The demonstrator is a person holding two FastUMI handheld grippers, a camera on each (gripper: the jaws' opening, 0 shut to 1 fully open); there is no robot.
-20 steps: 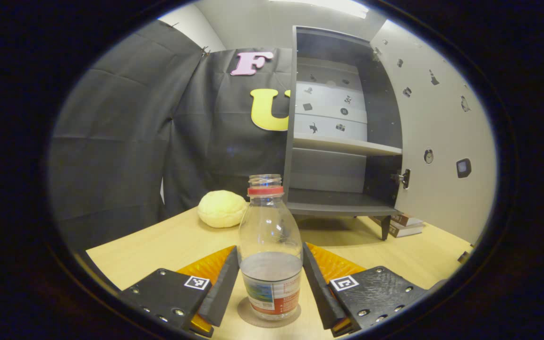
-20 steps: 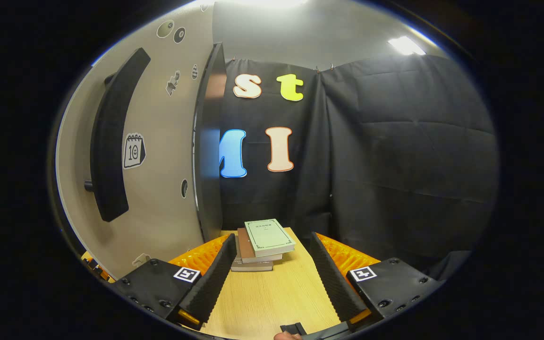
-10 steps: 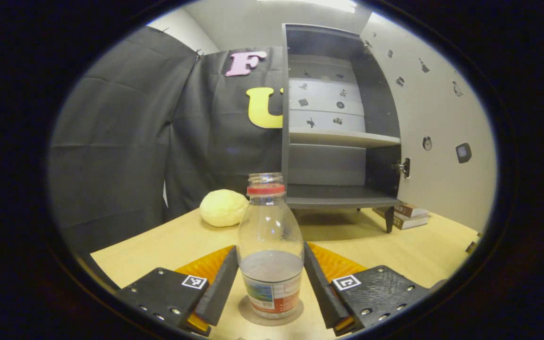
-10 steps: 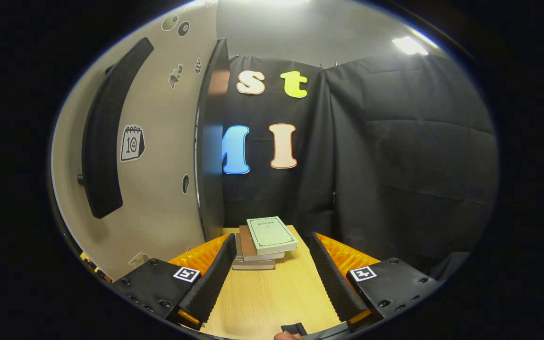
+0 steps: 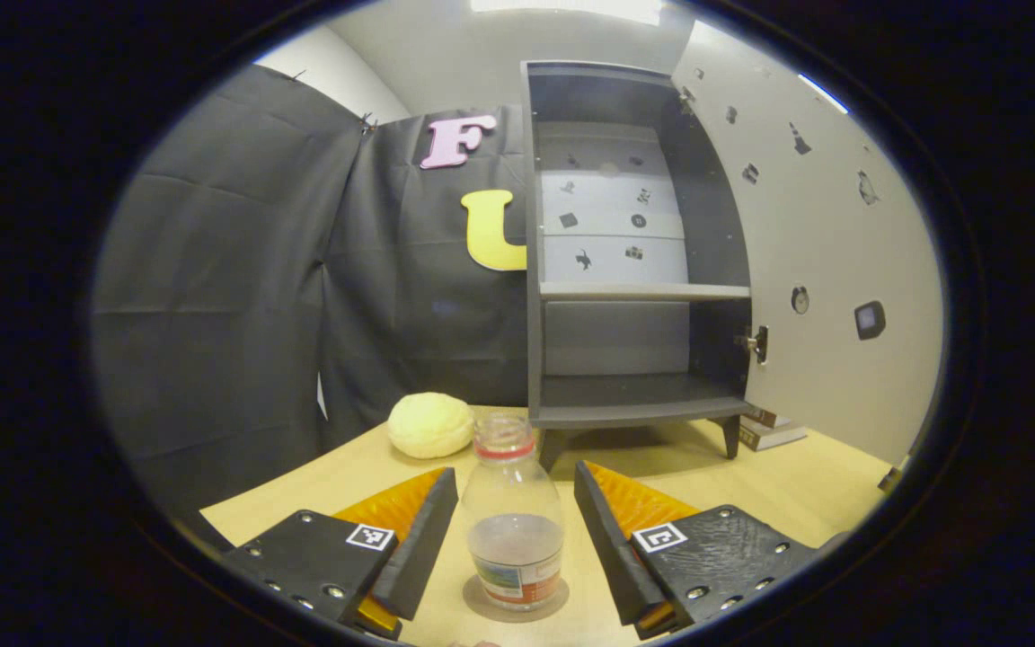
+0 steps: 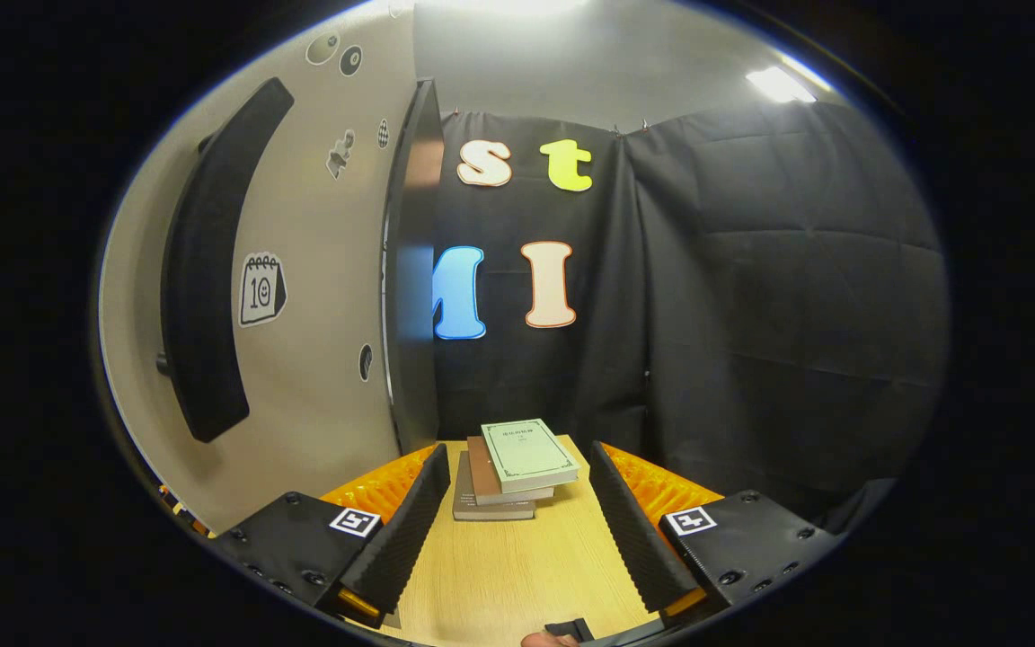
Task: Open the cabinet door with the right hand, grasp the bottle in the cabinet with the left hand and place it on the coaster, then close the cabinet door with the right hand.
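The clear bottle (image 5: 514, 530), uncapped with a red neck ring and a little liquid inside, stands upright on the round coaster (image 5: 482, 602) on the wooden table. My left gripper (image 5: 514, 474) is open, its fingers standing apart from the bottle on either side. Behind the bottle is the dark cabinet (image 5: 625, 413), shelves bare, with its pale door (image 5: 823, 270) swung wide to the right. In the right gripper view, my right gripper (image 6: 517, 454) is open and holds nothing. The door's outer face (image 6: 320, 296) with its long dark handle (image 6: 203, 270) is to its left.
A yellow bun-like lump (image 5: 430, 424) lies on the table left of the cabinet. A stack of books (image 6: 517, 463) lies on the table (image 6: 499, 575) just ahead of the right gripper, beside the door's edge; they also show under the door as books (image 5: 769, 431).
The left gripper has let go of the bottle and drawn back, so the bottle looks smaller and stands free on the coaster. The right gripper has edged slightly towards the books.
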